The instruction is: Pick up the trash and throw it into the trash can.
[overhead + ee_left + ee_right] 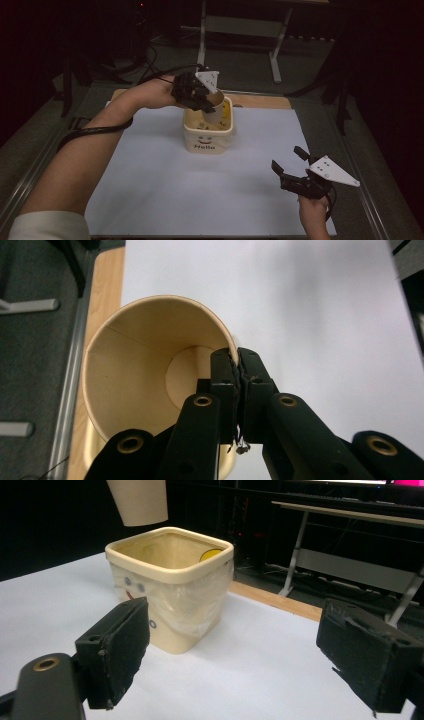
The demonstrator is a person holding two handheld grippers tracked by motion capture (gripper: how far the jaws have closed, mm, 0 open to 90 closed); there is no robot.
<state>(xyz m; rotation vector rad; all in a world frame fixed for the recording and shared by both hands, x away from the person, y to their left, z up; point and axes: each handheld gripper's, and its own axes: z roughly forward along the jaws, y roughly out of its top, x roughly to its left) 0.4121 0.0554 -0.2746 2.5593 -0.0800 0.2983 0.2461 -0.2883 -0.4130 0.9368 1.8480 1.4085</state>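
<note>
1. Paper cup (216, 102) hangs tilted over the cream tub (208, 131) on the tabletop (160, 185).
2. Left hand-held gripper (239, 371) pinches the cup rim; a thin hold might slip.
3. Right hand-held gripper (235, 650) gapes empty near the tub.

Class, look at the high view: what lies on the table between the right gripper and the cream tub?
Nothing: between the right gripper and the cream tub the white sheet is bare, in the high view.
</note>
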